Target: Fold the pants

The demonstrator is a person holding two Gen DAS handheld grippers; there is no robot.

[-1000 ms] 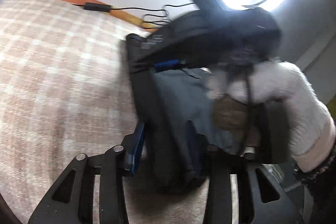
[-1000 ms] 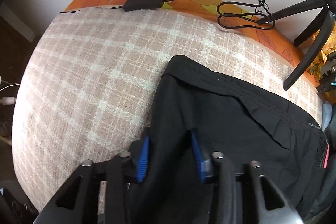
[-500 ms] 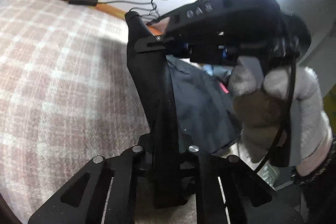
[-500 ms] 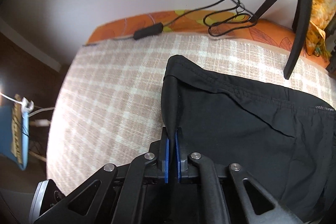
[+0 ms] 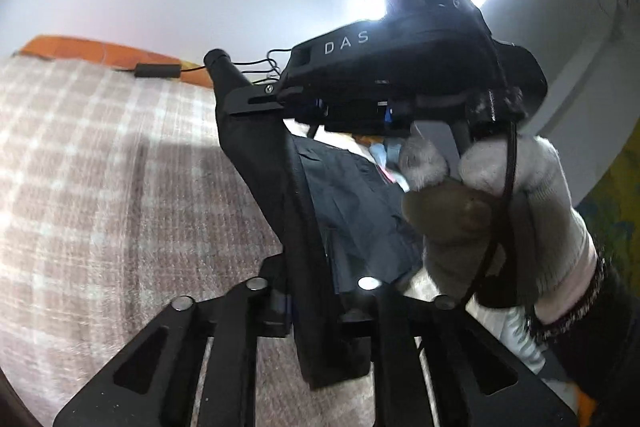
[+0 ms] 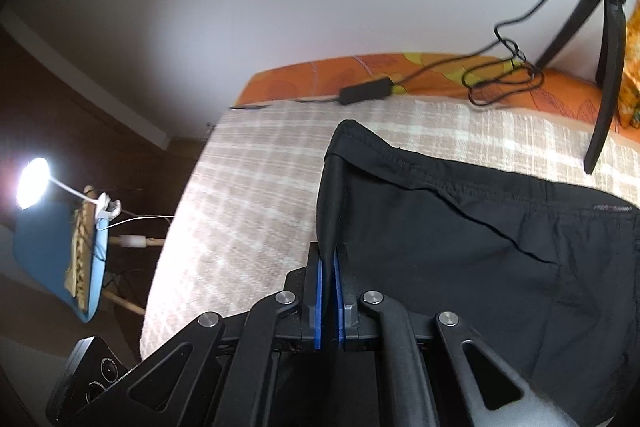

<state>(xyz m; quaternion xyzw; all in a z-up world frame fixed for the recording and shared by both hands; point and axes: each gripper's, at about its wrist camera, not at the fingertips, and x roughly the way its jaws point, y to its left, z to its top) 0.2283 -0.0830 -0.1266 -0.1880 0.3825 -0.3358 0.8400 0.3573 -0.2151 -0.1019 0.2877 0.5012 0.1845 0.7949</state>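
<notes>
Two grippers, left (image 5: 316,311) and right (image 6: 329,291), each clamped on the black pants' (image 6: 480,227) raised edge.

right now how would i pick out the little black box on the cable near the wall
Start at the checked beige blanket covering the bed and follow it to the orange patterned sheet along the white wall. The small black box lies where blanket meets sheet, left of the tangled cable loops. It is the only solid oblong block on that thin cable.
</notes>
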